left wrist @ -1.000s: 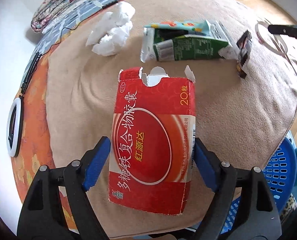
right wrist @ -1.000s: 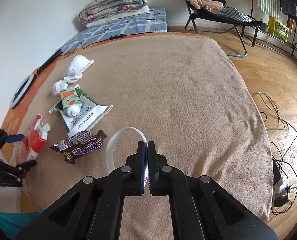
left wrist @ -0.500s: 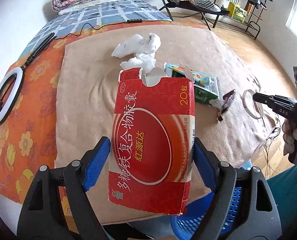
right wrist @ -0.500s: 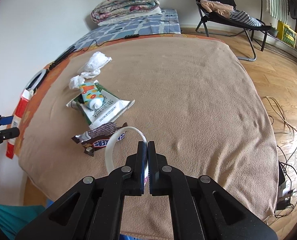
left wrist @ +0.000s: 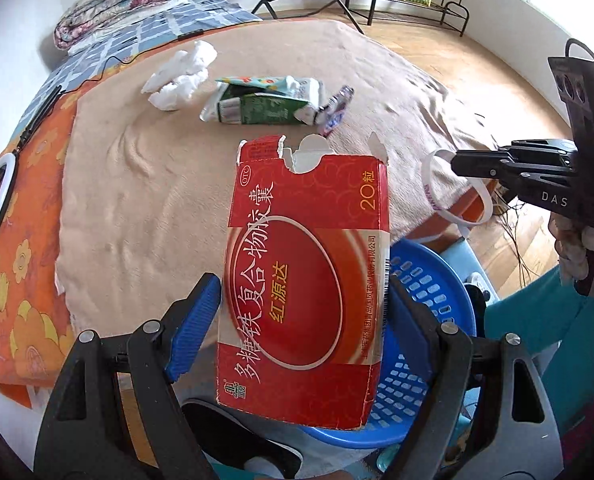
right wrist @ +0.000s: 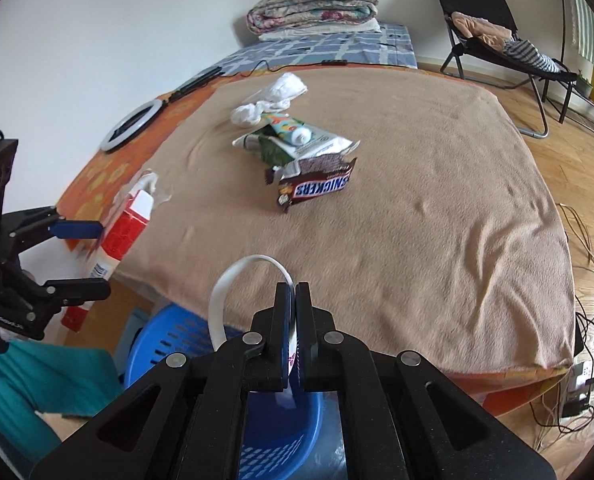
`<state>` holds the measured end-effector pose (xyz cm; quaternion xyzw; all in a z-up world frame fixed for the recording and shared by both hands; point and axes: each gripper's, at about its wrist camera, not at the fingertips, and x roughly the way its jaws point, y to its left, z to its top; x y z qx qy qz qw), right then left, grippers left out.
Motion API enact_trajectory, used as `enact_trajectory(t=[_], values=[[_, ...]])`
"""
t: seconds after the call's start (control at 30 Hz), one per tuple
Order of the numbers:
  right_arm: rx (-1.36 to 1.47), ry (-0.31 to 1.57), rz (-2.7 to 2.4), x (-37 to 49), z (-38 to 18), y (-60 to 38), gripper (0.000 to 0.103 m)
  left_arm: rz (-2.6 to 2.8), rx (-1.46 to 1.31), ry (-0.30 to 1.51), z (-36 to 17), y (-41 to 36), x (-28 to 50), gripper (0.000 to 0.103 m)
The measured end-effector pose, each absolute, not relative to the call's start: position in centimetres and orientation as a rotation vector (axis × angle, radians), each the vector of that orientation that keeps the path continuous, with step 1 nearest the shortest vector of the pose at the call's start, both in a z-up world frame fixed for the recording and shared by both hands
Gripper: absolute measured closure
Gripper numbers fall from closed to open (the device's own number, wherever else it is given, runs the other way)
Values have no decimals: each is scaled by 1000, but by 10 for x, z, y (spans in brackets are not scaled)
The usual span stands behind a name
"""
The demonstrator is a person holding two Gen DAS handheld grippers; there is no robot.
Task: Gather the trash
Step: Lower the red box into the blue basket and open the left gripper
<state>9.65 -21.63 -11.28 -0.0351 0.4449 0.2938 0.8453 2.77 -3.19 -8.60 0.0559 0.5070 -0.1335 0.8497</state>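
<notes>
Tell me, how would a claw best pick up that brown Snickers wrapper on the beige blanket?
Probably by the raised, crumpled torn end of the brown Snickers wrapper, coming down from above. The rest lies flat on the soft beige blanket, offering little edge, and its far side touches the green and white carton.

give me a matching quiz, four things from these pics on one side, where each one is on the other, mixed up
Things:
1. red box
2. white ring
3. Snickers wrapper
4. blue basket

Places:
A. lying on the beige blanket
B. on the floor by the bed's edge
C. clamped in the left gripper
D. pinched in the right gripper

Pairs: 1-C, 2-D, 3-A, 4-B
</notes>
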Motion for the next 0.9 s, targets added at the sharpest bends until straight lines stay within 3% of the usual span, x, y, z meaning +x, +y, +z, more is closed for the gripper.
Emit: enact_trajectory(t=[0.73, 0.83, 0.9], values=[[-136, 1099, 655, 52, -177, -211, 101, -319, 147, 1181, -153, -70, -9, 18], [-133, 1119, 639, 54, -180, -210, 86, -317, 151, 1193, -156, -70, -8, 18], [-120, 1116, 636, 55, -180, -212, 63, -316, 145, 1205, -159, -69, -7, 18]])
